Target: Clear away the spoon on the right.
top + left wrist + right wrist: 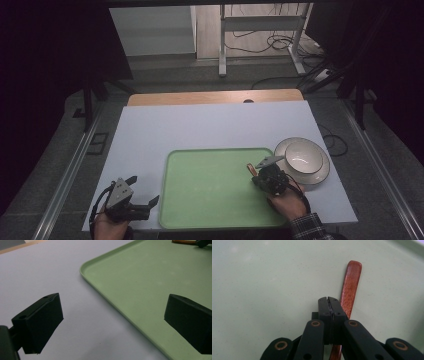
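**Desk:** What does the overhead camera give us?

**Photographer:** A person's two hands reach in from the near edge of a white counter (210,125). A pale green tray (215,187) lies toward the front, and a white bowl (304,157) on a white plate (320,175) stands just beside the tray's far right corner.

**Desk:** And the right hand-held gripper?

**Photographer:** The right hand-held gripper (257,175) sits over the tray's right side, near the bowl. From its own camera, the right hand-held gripper (329,305) has its jaws pressed fully together, pad to pad. A reddish-brown wooden handle (350,285) lies flat on the tray bottom, running alongside the closed jaws on their right and passing beneath the gripper's linkage. The jaws are closed beside it, not around it. Whether the stick touches the jaw I cannot tell.

**Desk:** Does the handle show from above?

**Photographer:** A small brown end of the wooden handle (251,170) pokes out at the gripper's tip, on the green surface.

**Desk:** The left side?

**Photographer:** The left hand-held gripper (142,192) is low at the counter's near left corner, just off the tray's left rim. In its own camera the left hand-held gripper (112,315) has its jaws spread wide with nothing between them, one over the white counter (50,272), the other over the green tray (140,277).
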### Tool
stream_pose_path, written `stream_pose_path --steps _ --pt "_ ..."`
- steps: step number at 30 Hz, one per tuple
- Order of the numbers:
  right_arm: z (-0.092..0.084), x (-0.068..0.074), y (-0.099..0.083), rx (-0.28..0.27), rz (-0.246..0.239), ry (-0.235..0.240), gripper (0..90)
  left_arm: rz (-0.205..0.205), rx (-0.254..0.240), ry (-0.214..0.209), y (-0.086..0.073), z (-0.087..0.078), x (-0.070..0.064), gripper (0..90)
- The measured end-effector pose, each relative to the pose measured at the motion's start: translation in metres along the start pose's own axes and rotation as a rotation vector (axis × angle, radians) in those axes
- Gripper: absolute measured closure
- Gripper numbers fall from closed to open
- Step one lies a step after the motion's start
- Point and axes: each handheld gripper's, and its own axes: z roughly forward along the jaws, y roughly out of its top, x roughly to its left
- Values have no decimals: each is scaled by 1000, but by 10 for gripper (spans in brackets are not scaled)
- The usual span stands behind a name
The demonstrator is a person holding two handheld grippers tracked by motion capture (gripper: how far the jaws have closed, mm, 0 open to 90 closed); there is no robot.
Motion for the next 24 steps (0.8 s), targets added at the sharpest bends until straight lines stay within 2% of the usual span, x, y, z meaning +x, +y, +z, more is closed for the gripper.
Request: stream_pose_path --steps 24 --pt "-5 -18 -5 -10 67 -34 897 3 3 2 0 0 0 20"
